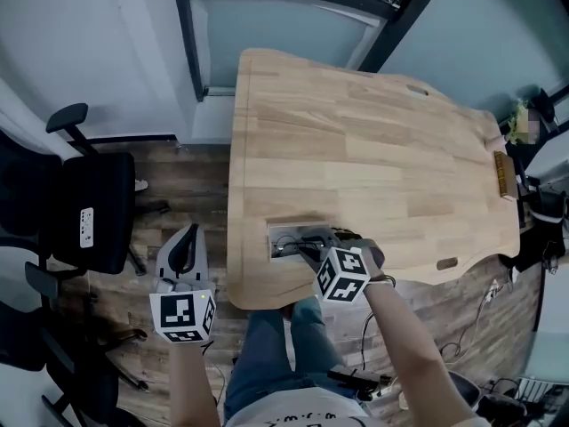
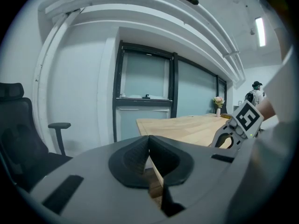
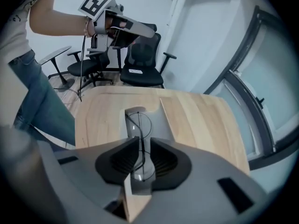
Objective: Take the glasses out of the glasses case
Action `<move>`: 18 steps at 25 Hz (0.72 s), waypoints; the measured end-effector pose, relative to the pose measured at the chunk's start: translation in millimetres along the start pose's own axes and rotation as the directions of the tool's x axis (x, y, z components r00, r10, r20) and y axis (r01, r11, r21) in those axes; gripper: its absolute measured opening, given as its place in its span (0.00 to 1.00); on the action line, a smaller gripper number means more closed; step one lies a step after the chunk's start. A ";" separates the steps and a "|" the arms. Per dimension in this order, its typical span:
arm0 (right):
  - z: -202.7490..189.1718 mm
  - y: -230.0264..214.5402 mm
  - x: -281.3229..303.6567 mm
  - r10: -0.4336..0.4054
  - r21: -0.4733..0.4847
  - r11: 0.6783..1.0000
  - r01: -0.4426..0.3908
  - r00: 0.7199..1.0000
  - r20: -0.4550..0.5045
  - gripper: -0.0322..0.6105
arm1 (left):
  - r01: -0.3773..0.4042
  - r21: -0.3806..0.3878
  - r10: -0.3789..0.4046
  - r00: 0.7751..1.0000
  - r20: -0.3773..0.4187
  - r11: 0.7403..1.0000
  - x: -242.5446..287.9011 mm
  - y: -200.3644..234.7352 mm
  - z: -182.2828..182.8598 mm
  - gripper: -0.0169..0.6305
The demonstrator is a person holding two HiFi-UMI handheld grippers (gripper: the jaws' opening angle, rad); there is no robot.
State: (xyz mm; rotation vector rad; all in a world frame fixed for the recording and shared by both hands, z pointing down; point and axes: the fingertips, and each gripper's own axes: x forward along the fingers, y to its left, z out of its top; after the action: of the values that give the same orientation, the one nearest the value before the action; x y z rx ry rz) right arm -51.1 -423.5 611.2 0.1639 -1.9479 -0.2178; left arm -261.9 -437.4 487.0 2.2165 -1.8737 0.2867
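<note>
- The glasses point(image 3: 138, 125) look light and fragile: a thin dark wire frame around two round clear lenses, likely to bend or slip if squeezed hard
- The safest hold is probably on the wire between the lenses or on the rim, never on the glass, with a light pinch and a straight lift so that nothing catches on the case wall
- The glasses case point(image 3: 161, 120) lies open on the wooden worktop point(image 1: 373, 149), close to the edge nearest the person, with its lid folded out to one side
- The glasses lie flat inside the case and are not lifted out yet; nothing else shows in it
- The right tongs point(image 3: 141, 141) point steeply down into the case, narrowed to a slim gap with the wire frame standing between the pads; a sliver of space shows beside the wire, so the grip does not look made yet
- The left tongs point(image 2: 149, 141) hang off the worktop's side, pads meeting at the tips and holding nothing, well apart from the case, so the case is not steadied
</note>
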 end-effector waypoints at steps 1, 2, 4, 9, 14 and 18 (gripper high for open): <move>-1.4 0.7 3.9 0.017 -0.012 1.000 -0.017 1.000 -0.011 0.18 | -0.006 -0.005 0.006 1.000 -0.002 1.000 1.3 2.7 -2.2 0.05; -2.7 1.3 7.6 0.033 -0.024 0.999 -0.034 0.999 -0.023 0.18 | -0.011 -0.011 0.011 1.000 -0.004 1.000 2.6 5.2 -4.4 0.05; -4.5 1.6 13.8 0.057 -0.043 0.997 -0.059 0.998 -0.042 0.17 | -0.022 -0.022 0.021 1.000 -0.013 1.000 4.4 8.8 -9.8 0.05; -2.7 4.0 22.4 0.106 -0.074 0.991 -0.111 0.992 -0.067 0.11 | -0.031 -0.038 0.030 0.999 -0.031 0.999 5.7 8.4 -18.7 0.05; -0.5 2.7 20.7 0.123 -0.091 0.987 -0.131 0.989 -0.083 0.08 | -0.044 -0.045 0.043 0.999 -0.022 0.998 4.0 7.1 -12.9 0.05; 0.9 2.1 16.6 0.096 -0.124 0.986 -0.107 0.992 -0.087 0.08 | -0.058 -0.043 0.058 0.998 -0.007 0.997 3.3 6.3 -4.6 0.05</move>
State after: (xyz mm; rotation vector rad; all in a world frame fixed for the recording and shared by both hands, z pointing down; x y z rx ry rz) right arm -58.1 -425.0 626.3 -0.0118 -1.8503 -0.2648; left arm -267.6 -440.1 492.6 2.1338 -1.9254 0.2594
